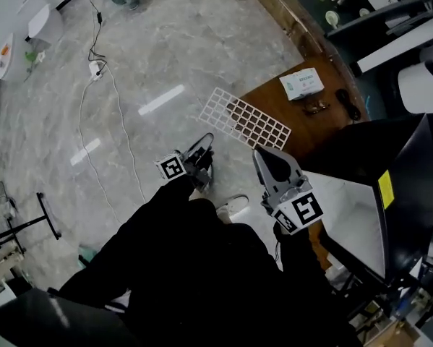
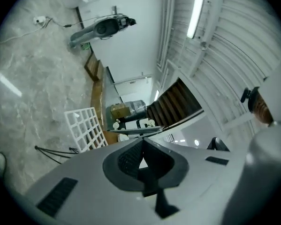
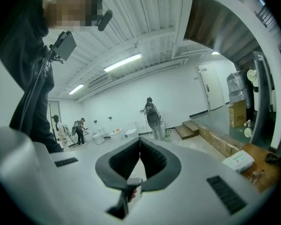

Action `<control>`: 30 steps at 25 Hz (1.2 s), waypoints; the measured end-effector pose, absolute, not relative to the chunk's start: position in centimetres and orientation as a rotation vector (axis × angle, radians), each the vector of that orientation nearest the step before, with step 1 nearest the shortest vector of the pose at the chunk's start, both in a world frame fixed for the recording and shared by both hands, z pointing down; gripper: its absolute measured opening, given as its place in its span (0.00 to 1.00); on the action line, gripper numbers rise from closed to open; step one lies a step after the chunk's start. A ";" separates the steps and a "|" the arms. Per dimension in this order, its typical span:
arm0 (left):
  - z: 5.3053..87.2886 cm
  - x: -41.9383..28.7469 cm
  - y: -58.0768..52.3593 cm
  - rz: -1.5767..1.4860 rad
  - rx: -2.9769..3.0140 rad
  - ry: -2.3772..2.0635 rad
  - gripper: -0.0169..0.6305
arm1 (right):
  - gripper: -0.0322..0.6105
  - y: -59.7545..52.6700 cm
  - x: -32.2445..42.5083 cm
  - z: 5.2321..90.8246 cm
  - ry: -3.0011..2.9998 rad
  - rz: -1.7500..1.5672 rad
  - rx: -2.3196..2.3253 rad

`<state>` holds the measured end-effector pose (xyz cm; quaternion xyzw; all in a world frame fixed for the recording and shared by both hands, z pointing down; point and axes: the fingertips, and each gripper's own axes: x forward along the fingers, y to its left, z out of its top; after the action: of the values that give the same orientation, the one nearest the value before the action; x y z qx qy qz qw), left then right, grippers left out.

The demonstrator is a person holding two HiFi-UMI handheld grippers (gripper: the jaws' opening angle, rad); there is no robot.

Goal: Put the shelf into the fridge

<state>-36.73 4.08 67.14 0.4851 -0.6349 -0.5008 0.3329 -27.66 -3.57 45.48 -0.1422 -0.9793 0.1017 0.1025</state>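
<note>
A white wire-grid shelf (image 1: 245, 118) lies flat, partly on the grey floor and partly on a brown wooden platform (image 1: 314, 125). The same shelf (image 2: 86, 128) shows low and left of the jaws in the left gripper view. At the right stands the fridge (image 1: 357, 219), its white inside showing and its black door (image 1: 411, 186) swung wide. My left gripper (image 1: 206, 139) is held near the shelf's near edge, shut and empty. My right gripper (image 1: 260, 153) hovers just right of it, between shelf and fridge, also shut with nothing in it. Both gripper views, left gripper (image 2: 141, 150) and right gripper (image 3: 140, 150), show the pads pressed together.
A white packet (image 1: 301, 83) and small dark items (image 1: 348, 103) rest on the platform beyond the shelf. A cable (image 1: 122, 139) trails over the floor at the left, near a black stand (image 1: 46, 215). The person's shoe (image 1: 234, 207) is below the grippers. Distant people (image 3: 152, 116) stand by a wall.
</note>
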 end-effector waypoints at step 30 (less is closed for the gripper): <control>84.8 -47.6 -2.0 -1.483 0.936 -1.554 0.24 | 0.06 -9.3 -26.4 49.6 -2.750 0.391 0.149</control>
<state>-47.64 -2.03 84.82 0.3681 -0.6112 -0.5830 0.3887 -26.45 -9.29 49.58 0.0527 -0.9727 0.1383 0.1789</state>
